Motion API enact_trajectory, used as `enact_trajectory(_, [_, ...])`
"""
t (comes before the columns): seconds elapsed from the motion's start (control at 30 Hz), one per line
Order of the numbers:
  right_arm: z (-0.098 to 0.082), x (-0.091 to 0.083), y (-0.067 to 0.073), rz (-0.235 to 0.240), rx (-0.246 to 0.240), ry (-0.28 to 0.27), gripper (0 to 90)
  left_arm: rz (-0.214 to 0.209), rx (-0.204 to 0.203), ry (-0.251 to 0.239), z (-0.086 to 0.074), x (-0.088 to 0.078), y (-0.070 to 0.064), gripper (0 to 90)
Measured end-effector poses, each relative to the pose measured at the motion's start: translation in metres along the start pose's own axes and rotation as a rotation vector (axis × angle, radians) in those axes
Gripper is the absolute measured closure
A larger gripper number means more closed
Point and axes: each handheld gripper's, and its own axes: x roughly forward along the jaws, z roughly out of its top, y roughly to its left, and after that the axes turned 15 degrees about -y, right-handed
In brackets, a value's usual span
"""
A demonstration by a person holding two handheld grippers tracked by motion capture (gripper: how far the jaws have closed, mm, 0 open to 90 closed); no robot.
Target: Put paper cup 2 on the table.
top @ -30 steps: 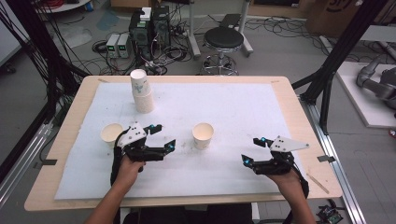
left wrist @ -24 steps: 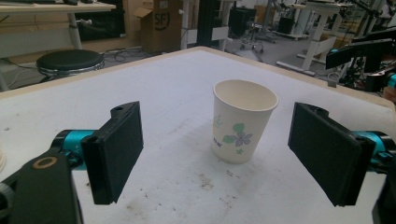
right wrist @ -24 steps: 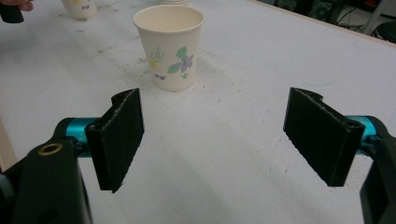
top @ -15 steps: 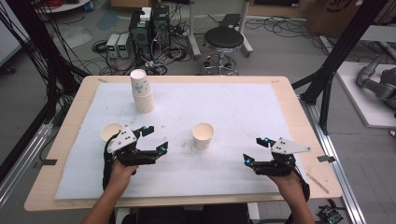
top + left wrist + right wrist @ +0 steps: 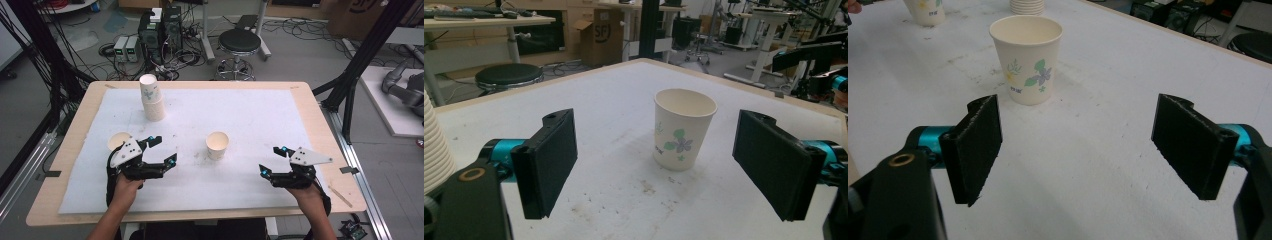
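Three paper-cup items stand on the white mat: a tall stack at the back left, a single cup at the left, and a flower-printed cup in the middle. My left gripper lies low on the mat beside the left cup, open, pointing right at the middle cup, which stands beyond its jaws. My right gripper rests at the near right, open and holding nothing. It faces the same cup from some distance.
The stack's edge shows at the left of the left gripper view. The mat covers a wooden table. A stool, computer boxes and cables stand on the floor behind.
My left gripper has drawn slightly back toward the near left, still open. The right gripper and the cups have not moved.
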Motion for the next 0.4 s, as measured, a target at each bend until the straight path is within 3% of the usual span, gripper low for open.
enact_trajectory(0.4, [-0.0007, 0.0020, -0.0027, 0.003, 0.000, -0.003, 20.5, -0.002, 0.005, 0.005, -0.0007, -0.0012, -0.0008, 18.0])
